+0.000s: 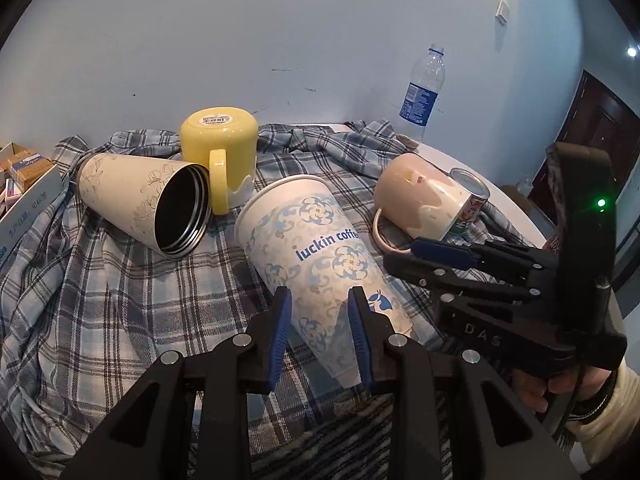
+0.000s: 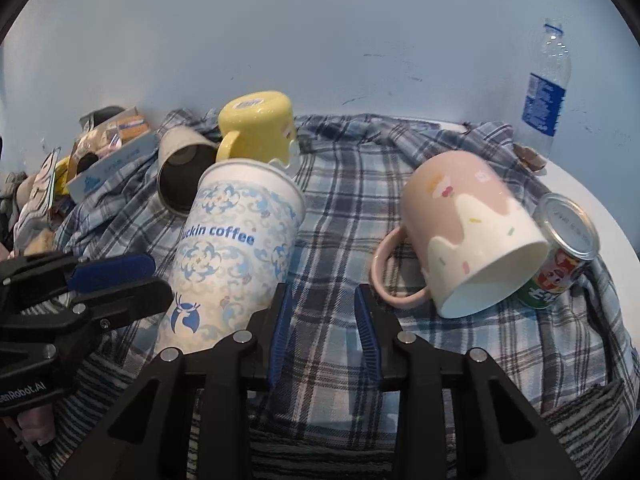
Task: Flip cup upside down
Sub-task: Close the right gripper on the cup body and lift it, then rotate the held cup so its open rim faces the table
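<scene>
A white and blue "luckin coffee" paper cup (image 1: pixel 320 256) is tilted over the plaid cloth, its wide rim up and away. My left gripper (image 1: pixel 320 316) is shut on the cup's narrow lower part, a blue pad on each side. The cup also shows in the right wrist view (image 2: pixel 232 252), with the left gripper (image 2: pixel 120 280) at its left side. My right gripper (image 2: pixel 323 320) is open and empty over the cloth, between the paper cup and a pink mug (image 2: pixel 472 232). It shows in the left wrist view (image 1: pixel 416 256) near the pink mug (image 1: pixel 420 196).
The pink mug lies tilted against a small tin can (image 2: pixel 564 248). A yellow mug (image 1: pixel 220 148) stands upside down at the back. A cream steel tumbler (image 1: pixel 148 204) lies on its side. A plastic water bottle (image 1: pixel 424 88) stands by the wall. Boxes (image 1: pixel 24 184) sit at the left.
</scene>
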